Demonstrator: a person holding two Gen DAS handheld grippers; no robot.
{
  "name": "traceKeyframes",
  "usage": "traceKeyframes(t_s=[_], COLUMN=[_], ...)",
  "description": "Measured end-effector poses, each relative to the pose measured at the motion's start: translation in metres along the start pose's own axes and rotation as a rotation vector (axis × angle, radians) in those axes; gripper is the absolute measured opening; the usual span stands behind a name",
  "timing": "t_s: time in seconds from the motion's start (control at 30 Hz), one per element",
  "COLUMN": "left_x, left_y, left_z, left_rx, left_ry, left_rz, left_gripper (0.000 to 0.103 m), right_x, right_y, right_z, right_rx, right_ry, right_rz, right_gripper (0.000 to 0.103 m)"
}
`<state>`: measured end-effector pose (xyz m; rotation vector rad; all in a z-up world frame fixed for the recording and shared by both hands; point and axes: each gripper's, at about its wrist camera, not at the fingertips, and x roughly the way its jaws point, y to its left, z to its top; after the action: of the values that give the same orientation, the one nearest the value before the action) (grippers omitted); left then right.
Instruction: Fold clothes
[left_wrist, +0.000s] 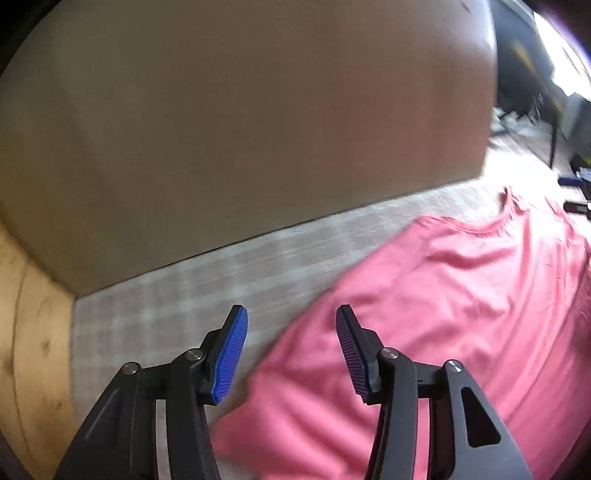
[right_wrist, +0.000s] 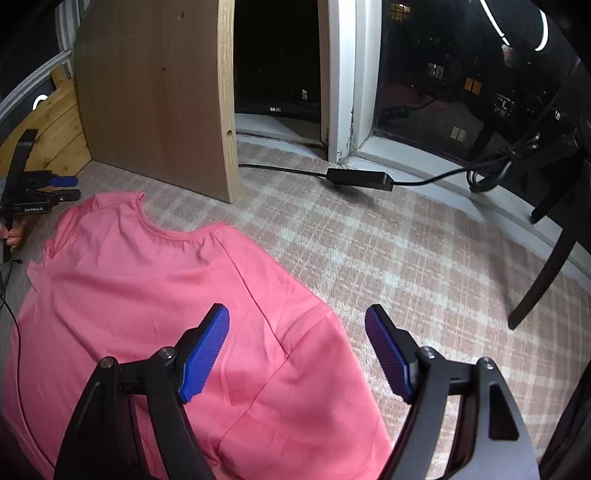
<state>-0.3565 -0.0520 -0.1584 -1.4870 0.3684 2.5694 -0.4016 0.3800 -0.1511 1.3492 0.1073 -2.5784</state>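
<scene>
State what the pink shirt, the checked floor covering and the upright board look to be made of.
Pink shirt: soft matte knit, likely cotton; it wrinkles and drapes. Checked floor covering: woven low-pile carpet or rug, going by its fuzzy plaid. Upright board: wood-look laminate panel, smooth brown face, paler edge with drilled holes.

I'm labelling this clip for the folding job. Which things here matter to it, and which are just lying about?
For the job:
pink shirt
left hand-held gripper
right hand-held gripper
checked cloth it lies on

Lying about:
wooden board
black power adapter
chair leg
</scene>
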Motion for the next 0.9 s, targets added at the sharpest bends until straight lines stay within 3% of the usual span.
traceKeyframes(t_s=[0.07, 0.1, 0.13, 0.2, 0.27, 0.4, 0.47, 0.6, 0.8, 0.9], left_x=[0.013, 0.019, 0.024, 0.020, 0.023, 0.004, -0.005, -0.033, -0.068, -0.072], left_y=[-0.012, -0.015, -0.017, -0.016, -0.003, 0.009, 0.015, 0.020, -0.018, -0.071], left_z=[0.001, -0.001, -0.002, -0.002, -0.001, -0.011, -0.016, -0.032, -0.049, -0.024], left_rx=[0.039, 0.037, 0.033, 0.027, -0.033, -0.046, -0.052, -0.065, -0.018, 0.023], left_ry=[0.023, 0.041, 0.059, 0.022, 0.035, 0.010, -0.003, -0.044, -0.056, -0.076], left_rz=[0.022, 0.008, -0.007, 0.027, 0.089, 0.130, 0.151, 0.153, 0.007, -0.071], left_gripper=[0.045, 0.015, 0.002, 0.002, 0.002, 0.013, 0.028, 0.029, 0.028, 0.028], right_x=[-0.001, -0.001, -0.003, -0.008, -0.014, -0.033, -0.043, -0.058, -0.075, -0.097], right_y=[0.000, 0.000, -0.001, -0.004, -0.010, -0.026, -0.035, -0.054, -0.071, -0.066], right_z=[-0.001, -0.002, -0.003, -0.005, -0.007, -0.014, -0.023, -0.050, -0.083, -0.090], right_rx=[-0.006, -0.009, -0.013, -0.015, 0.001, 0.064, 0.085, 0.154, 0.258, 0.278], right_ry=[0.003, 0.004, -0.001, -0.015, -0.033, -0.058, -0.055, -0.027, -0.004, -0.020], right_rz=[-0.001, -0.005, -0.014, -0.032, -0.043, -0.043, -0.049, -0.051, -0.049, -0.045], right_gripper=[0.075, 0.075, 0.075, 0.075, 0.075, 0.075, 0.075, 0.075, 0.075, 0.075])
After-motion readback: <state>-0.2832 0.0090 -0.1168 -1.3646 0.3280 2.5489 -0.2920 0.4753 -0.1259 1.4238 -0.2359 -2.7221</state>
